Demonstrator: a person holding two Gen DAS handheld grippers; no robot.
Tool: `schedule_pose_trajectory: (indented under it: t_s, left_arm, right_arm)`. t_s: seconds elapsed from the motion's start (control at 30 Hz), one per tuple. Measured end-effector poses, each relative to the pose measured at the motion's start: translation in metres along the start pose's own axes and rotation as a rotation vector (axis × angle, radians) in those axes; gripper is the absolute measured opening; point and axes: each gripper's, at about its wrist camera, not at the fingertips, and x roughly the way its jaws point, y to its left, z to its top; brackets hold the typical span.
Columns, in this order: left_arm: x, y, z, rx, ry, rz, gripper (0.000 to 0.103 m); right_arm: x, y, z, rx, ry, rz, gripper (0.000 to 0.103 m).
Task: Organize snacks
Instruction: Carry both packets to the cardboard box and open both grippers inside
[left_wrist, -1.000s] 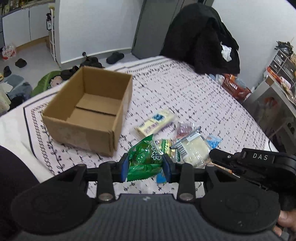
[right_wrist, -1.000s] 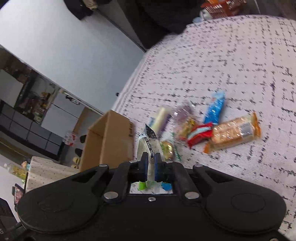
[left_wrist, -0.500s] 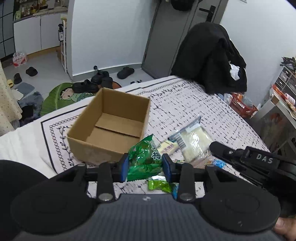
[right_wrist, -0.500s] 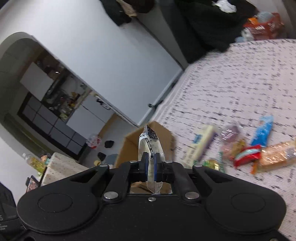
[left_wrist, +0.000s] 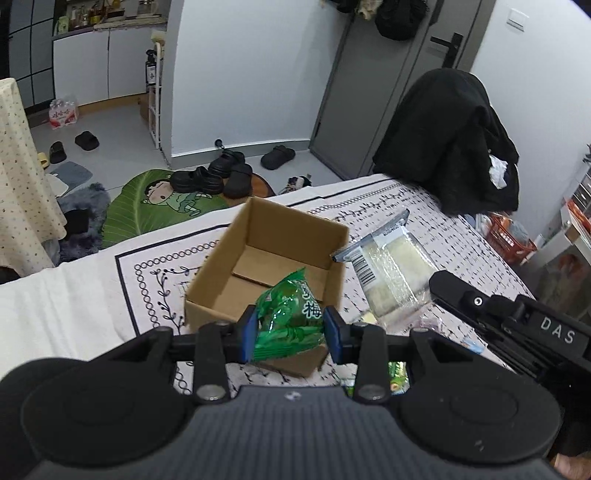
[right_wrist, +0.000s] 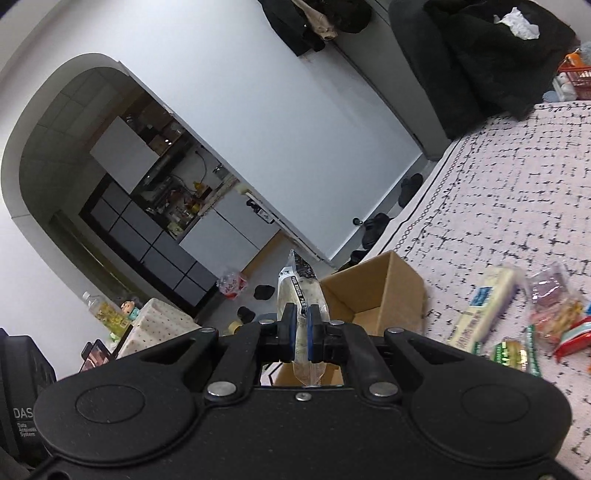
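My left gripper (left_wrist: 291, 334) is shut on a green snack bag (left_wrist: 289, 319) and holds it over the near edge of an open cardboard box (left_wrist: 258, 236) with a bare bottom. My right gripper (right_wrist: 301, 326) is shut on a clear packet of pale cake (right_wrist: 301, 291), raised edge-on beside the cardboard box (right_wrist: 384, 291). In the left wrist view the same clear packet (left_wrist: 391, 269) hangs in the air to the right of the box, pinched by the right gripper's black fingers (left_wrist: 458, 299).
Loose snacks lie on the patterned tablecloth (right_wrist: 517, 192) right of the box: a long yellow bar (right_wrist: 484, 306), a clear bag of sweets (right_wrist: 554, 306), a small green packet (right_wrist: 515, 352). A chair draped with a black coat (left_wrist: 454, 140) stands at the table's far side. Shoes (left_wrist: 214, 177) lie on the floor.
Both grippers have risen and travelled from the snack pile towards the box, each keeping its packet. The green bag now hangs over the box's near edge, and the right gripper has tilted up.
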Motion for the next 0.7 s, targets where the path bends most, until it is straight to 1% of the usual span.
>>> schedule_pose_trajectory:
  t_s: [0.2,0.4,0.7]
  left_arm:
    - [0.010,0.017,0.010,-0.032,0.003,0.008,0.037]
    - [0.025,0.032,0.022,-0.057,0.015,0.020,0.037]
    - [0.054,0.044,0.035,-0.079,0.047,0.026,0.037]
  right_arm:
    - [0.017,0.010,-0.002,-0.006,0.007,0.026,0.005]
    - [0.043,0.015,-0.008,-0.001,0.047,0.042,0.005]
    - [0.073,0.010,-0.022,0.020,0.108,-0.001,0.005]
